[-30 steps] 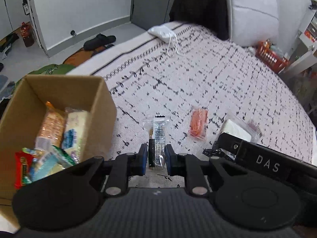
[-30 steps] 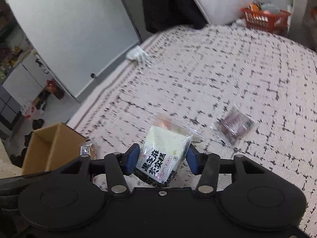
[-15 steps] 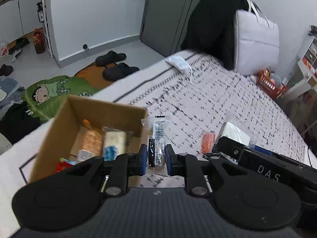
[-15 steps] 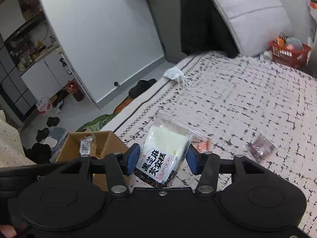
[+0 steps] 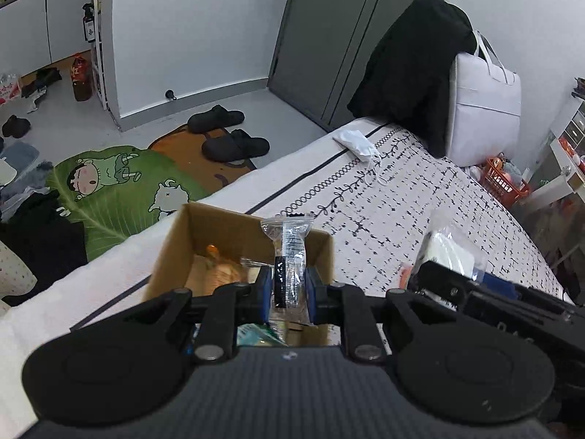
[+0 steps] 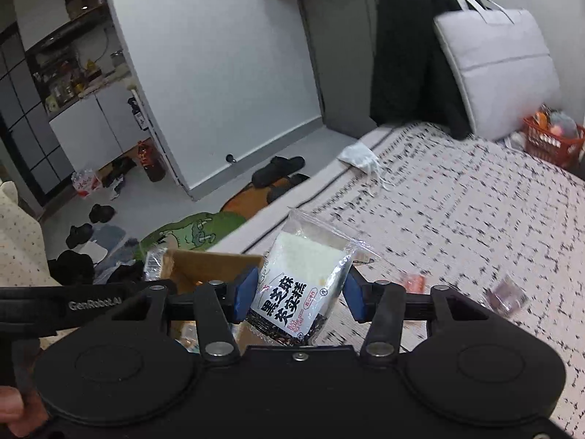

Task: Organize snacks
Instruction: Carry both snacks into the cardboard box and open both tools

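Note:
My left gripper (image 5: 289,292) is shut on a narrow clear snack packet (image 5: 289,252) with a black band, held upright over the open cardboard box (image 5: 182,252). Orange and pale packets lie inside that box. My right gripper (image 6: 298,292) is shut on a white sesame cake packet (image 6: 299,278) with black lettering, up in the air just right of the box (image 6: 204,263). On the patterned bedspread (image 6: 475,219) lie an orange packet (image 6: 413,281) and a dark purple packet (image 6: 506,294), both blurred. The right gripper's body (image 5: 475,292) shows in the left wrist view with the white packet (image 5: 449,252).
The box stands at the bed's near corner. A white face mask (image 5: 356,141) lies near the bed's far edge, by a black coat (image 5: 413,69) and a white bag (image 5: 486,98). Slippers (image 5: 234,142) and a green mat (image 5: 117,190) are on the floor. An orange basket (image 6: 552,141) sits far right.
Both grippers have risen and swung left with their packets. The left one now hangs over the box, which had been at its left. The right one has come up beside the box.

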The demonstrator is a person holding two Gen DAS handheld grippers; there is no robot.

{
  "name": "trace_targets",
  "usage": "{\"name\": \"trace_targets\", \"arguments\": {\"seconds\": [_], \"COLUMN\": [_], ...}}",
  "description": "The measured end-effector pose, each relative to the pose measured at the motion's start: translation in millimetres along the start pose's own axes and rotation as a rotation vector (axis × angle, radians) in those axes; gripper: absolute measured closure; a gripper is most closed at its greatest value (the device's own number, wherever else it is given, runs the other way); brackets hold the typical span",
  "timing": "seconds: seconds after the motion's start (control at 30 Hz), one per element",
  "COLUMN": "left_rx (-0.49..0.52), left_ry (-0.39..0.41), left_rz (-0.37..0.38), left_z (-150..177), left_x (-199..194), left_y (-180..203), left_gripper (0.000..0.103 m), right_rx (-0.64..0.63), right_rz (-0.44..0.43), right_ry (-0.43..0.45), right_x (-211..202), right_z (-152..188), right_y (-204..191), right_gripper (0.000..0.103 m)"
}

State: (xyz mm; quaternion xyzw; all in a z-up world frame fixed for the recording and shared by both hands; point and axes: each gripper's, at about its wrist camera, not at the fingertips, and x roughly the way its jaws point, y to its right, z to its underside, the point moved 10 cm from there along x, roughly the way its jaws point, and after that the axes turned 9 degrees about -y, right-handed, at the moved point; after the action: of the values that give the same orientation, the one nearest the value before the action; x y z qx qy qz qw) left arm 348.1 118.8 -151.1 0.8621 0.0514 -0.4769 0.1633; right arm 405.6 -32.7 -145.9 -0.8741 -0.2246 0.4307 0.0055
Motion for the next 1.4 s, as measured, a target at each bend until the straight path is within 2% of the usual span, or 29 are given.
{"name": "trace_targets", "arguments": {"seconds": [0.23,0.4,0.5,0.87,1.0,1.13,1.23,1.3,1.4], "left_rx": [-0.028,-0.086,-0.119,-0.188,-0.226,-0.212,-0.213,-0.206,-0.194], "left_ry": [-0.011,-0.032,-0.057,-0.092,-0.096,-0.076,-0.062,-0.048,-0.030], "left_rz": [0.020,0.047,0.073,0.055,0.035,-0.009,-0.028,-0.044,-0.054], "left_z": [-8,-14,-17,-23,-19,-14,-10,-6,-1], "left_x": [7,16,22,27,22,10,0,-8,-18], "left_y": [-21,-33,-37,-64,-76,-83,-82,-78,-71], "left_gripper": [0.085,0.085,0.085,0.080,0.070,0.061,0.050,0.038,0.031], "right_rx": [-0.006,0.026,-0.004,-0.072,-0.038,-0.009,0.010,0.015,0.022], "right_rz": [-0.011,-0.036,-0.057,-0.101,-0.136,-0.123,-0.125,-0.125,-0.122], "right_ry": [-0.027,-0.084,-0.114,-0.193,-0.191,-0.176,-0.151,-0.131,-0.113], "right_x": [10,17,21,40,42,38,26,16,3], "right_z": [-7,-8,-12,-17,-11,-3,-2,0,3], "right_y": [-19,-27,-43,-75,-71,-57,-46,-38,-26], "right_gripper": [0.054,0.054,0.054,0.054,0.051,0.045,0.040,0.039,0.037]}}
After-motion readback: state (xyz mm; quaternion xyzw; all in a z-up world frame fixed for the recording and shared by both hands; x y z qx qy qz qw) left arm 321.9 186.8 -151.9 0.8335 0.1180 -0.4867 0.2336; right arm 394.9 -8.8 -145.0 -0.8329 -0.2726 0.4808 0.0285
